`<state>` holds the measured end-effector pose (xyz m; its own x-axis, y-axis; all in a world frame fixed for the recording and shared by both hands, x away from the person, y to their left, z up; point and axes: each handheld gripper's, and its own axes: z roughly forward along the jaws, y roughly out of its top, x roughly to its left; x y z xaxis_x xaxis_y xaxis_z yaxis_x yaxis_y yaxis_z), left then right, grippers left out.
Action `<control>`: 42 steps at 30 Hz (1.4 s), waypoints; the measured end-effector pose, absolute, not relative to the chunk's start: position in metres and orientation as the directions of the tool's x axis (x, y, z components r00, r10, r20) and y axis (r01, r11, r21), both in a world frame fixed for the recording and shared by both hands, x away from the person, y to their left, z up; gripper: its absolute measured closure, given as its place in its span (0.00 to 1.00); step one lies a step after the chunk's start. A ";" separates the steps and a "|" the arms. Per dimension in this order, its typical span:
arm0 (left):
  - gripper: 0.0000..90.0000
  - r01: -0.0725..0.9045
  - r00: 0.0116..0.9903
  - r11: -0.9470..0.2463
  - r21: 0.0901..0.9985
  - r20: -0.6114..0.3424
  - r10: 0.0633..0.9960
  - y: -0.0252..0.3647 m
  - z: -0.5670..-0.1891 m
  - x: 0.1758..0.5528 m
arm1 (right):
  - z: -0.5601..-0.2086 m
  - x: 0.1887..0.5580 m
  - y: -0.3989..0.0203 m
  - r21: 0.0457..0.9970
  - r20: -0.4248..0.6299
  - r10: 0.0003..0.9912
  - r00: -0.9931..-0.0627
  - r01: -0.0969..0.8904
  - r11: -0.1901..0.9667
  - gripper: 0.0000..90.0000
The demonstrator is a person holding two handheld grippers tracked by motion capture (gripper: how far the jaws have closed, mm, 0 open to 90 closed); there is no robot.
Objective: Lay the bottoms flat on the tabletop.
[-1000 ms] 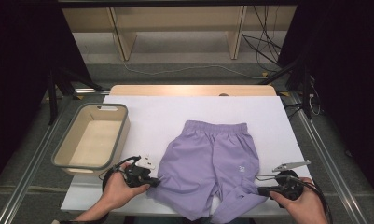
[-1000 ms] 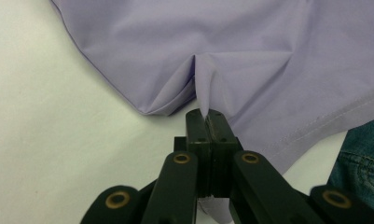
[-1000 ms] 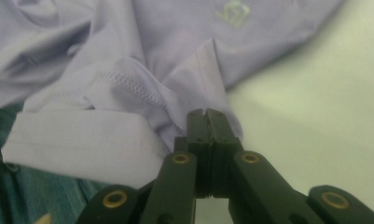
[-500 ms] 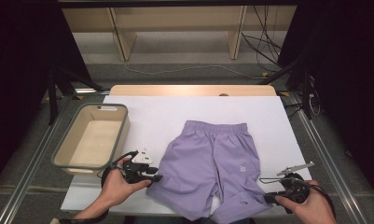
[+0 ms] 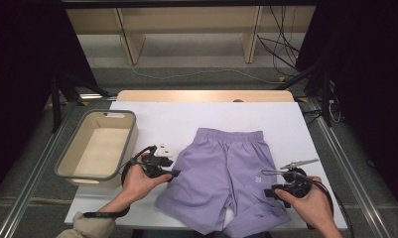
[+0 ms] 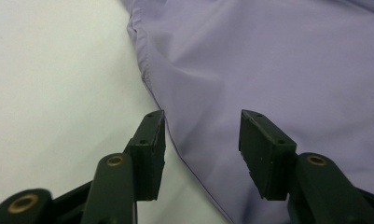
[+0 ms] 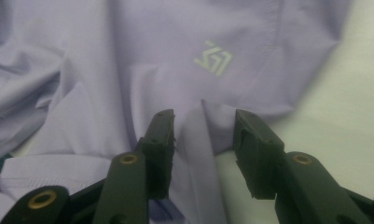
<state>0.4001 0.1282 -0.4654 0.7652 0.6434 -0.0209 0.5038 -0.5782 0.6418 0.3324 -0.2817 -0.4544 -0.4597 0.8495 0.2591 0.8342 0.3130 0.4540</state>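
Lilac woven-fabric shorts [image 5: 226, 181] lie flat on the white table cover [image 5: 186, 119] in the high view, waistband on the far side, both legs reaching the near edge. The left gripper [image 5: 172, 173], in the person's left hand [image 5: 139, 181], sits at the left edge of the shorts. The right gripper [image 5: 270, 191], in the right hand [image 5: 308, 198], sits at the hem of the right leg. A beige rectangular plastic bin [image 5: 98, 145] stands left of the shorts, well apart from them.

Left gripper view: the 2 black jaws have just been opening and stand apart. The side seam of the shorts [image 6: 268, 60] runs between them; neither pad presses the fabric.

Right gripper view: the 2 jaws have just been opening and stand apart over the hem, below a pale logo [image 7: 213, 58]. Fabric lies between them, unclamped.
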 end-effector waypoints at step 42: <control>0.69 0.505 0.754 -0.561 0.656 -0.019 0.657 0.123 -0.455 0.411 | -0.438 0.337 -0.309 0.482 0.162 0.912 -0.378 0.836 0.261 0.68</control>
